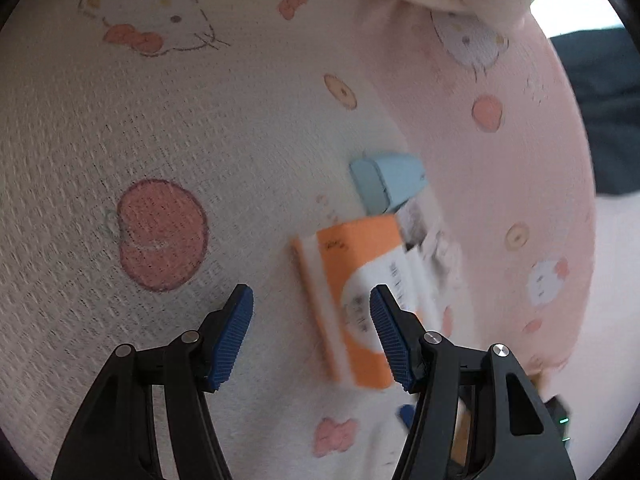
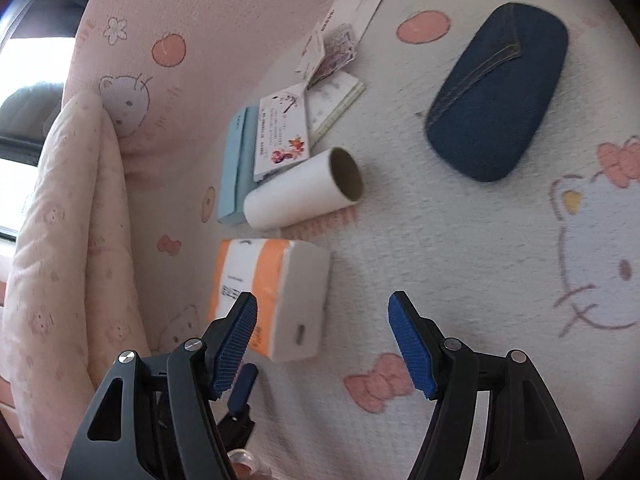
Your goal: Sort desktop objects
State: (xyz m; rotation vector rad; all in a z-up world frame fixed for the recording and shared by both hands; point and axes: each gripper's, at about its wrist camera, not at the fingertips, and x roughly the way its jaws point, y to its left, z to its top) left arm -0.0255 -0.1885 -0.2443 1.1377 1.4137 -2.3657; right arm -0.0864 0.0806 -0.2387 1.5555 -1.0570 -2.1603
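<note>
Tissue pack (image 2: 272, 300) lies beside paper roll (image 2: 304, 190).

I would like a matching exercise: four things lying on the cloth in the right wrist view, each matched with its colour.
Things:
1. glasses case
2. tissue pack
3. paper roll
4. slim box

Colours:
A. white with a brown hollow core
B. dark blue denim
C. light blue
D. orange and white

Pairs: 1-B, 2-D, 3-A, 4-C
</note>
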